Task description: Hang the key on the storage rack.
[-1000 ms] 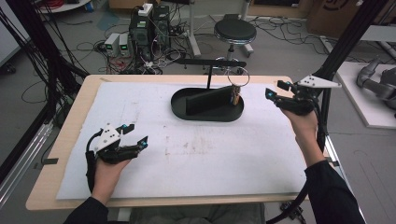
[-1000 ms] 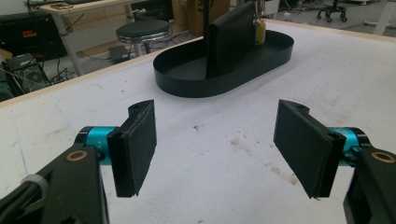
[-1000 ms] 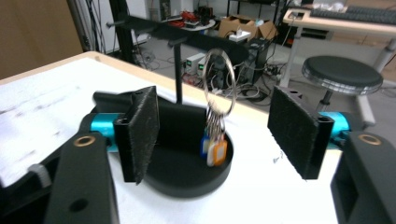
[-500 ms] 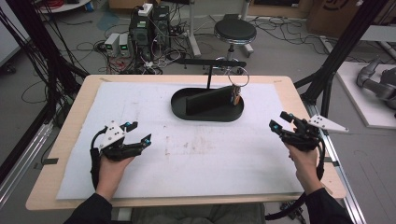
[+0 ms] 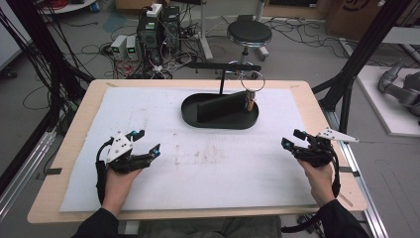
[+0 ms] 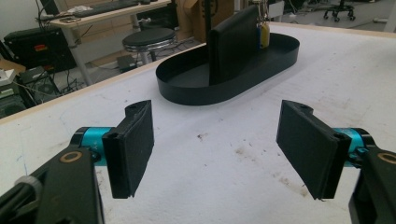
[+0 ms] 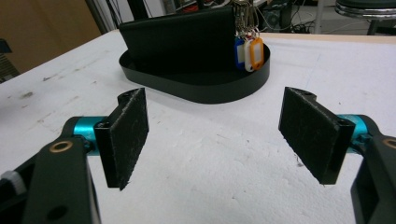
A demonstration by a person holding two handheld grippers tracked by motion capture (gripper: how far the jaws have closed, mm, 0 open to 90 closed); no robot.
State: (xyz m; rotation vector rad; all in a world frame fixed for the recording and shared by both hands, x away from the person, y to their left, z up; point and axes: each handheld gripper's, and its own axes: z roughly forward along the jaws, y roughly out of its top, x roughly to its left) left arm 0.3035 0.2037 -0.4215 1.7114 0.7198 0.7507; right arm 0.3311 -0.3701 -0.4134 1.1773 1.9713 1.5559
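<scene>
A black oval tray (image 5: 190, 112) (image 6: 187, 88) (image 7: 205, 88) with an upright black panel (image 5: 220, 105) (image 6: 233, 44) (image 7: 177, 37) stands at the far middle of the white mat. Key tags in blue, white and orange (image 7: 249, 52) (image 5: 250, 103) (image 6: 264, 33) hang from a ring (image 5: 252, 80) on a black stand arm over the tray's right end. My left gripper (image 5: 148, 142) (image 6: 217, 144) rests low at the near left, open and empty. At the near right my right gripper (image 5: 291, 138) (image 7: 215, 140) is open too, nothing between its pads.
The white mat (image 5: 213, 163) covers a wooden table (image 5: 84, 106). A stool (image 5: 249, 33), computers and cables (image 5: 148, 34) lie on the floor behind. Black frame posts (image 5: 364, 54) rise at both sides.
My right gripper came down and back from beside the tray to the near right of the mat. My left gripper shifted slightly. Both stayed open.
</scene>
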